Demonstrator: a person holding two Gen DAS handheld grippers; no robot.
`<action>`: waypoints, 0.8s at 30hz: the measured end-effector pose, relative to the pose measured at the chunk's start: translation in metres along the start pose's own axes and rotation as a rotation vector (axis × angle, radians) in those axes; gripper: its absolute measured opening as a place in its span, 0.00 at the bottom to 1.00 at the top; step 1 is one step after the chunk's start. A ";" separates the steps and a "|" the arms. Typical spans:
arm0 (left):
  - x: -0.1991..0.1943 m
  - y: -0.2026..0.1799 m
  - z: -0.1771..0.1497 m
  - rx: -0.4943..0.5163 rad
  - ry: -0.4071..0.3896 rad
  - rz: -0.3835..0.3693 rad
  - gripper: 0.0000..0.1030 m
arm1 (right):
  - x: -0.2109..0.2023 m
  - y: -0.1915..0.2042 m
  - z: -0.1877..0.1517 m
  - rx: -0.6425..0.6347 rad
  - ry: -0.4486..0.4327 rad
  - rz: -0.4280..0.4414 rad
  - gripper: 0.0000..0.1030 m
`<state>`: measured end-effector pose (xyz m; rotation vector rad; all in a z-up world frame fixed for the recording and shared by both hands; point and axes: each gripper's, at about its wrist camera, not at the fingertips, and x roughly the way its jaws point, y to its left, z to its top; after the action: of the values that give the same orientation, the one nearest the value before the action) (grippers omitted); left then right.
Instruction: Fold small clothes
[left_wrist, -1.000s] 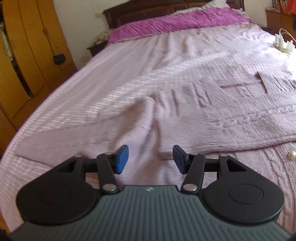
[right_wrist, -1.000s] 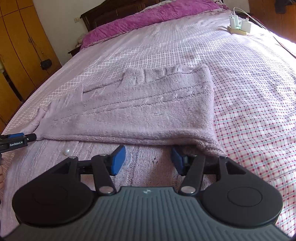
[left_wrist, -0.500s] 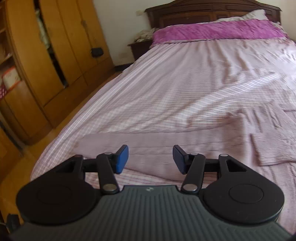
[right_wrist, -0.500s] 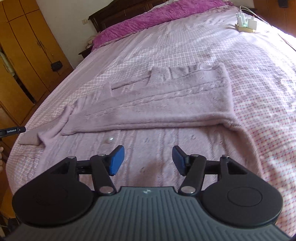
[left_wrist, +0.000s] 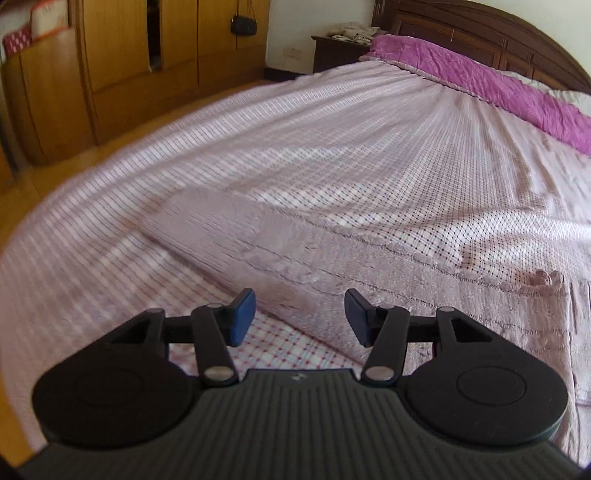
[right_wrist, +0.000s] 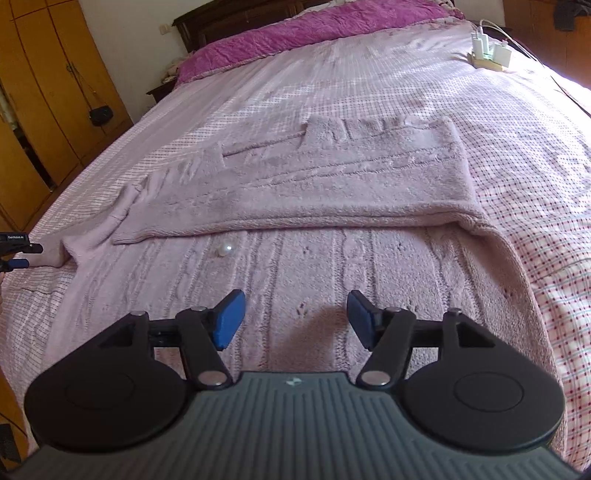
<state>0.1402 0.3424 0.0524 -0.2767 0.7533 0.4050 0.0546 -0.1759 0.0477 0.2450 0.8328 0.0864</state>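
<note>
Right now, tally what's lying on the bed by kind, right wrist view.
Knit sweater: 1
Pearl button: 1
Charger block with plugs: 1
Magenta blanket: 1
Total: 4
Both grippers, left and right, are open and hold nothing.

Right tongs (right_wrist: 293, 317) wide apart, blue pads (right_wrist: 229, 319) empty, hovering over near part of pink knit sweater (right_wrist: 332, 184). Sweater flat on bed (right_wrist: 517, 110), far half folded over near half, fold edge running across. Sleeve trailing left toward bed edge. White pearl-like button (right_wrist: 225, 250) on knit just below fold edge. Left tongs (right_wrist: 16, 251) tip at far left edge, just beside sleeve cuff; contact unclear. Chargers (right_wrist: 489, 55) far right on bed. Magenta cover (right_wrist: 314, 29) at headboard. Wooden wardrobe (right_wrist: 48, 92) left, small black bag (right_wrist: 100, 114) hanging on it.
</note>
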 end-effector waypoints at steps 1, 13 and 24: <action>0.005 0.000 -0.002 -0.003 0.003 -0.013 0.54 | 0.003 -0.002 0.000 0.006 0.001 -0.011 0.66; 0.035 -0.045 -0.010 0.150 -0.088 0.101 0.51 | 0.007 -0.017 0.008 0.050 -0.047 -0.024 0.67; -0.020 -0.044 -0.004 0.147 -0.220 0.075 0.08 | 0.003 -0.022 0.007 0.072 -0.067 -0.009 0.67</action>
<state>0.1440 0.2965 0.0682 -0.0640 0.5746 0.4404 0.0607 -0.1982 0.0445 0.3102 0.7715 0.0396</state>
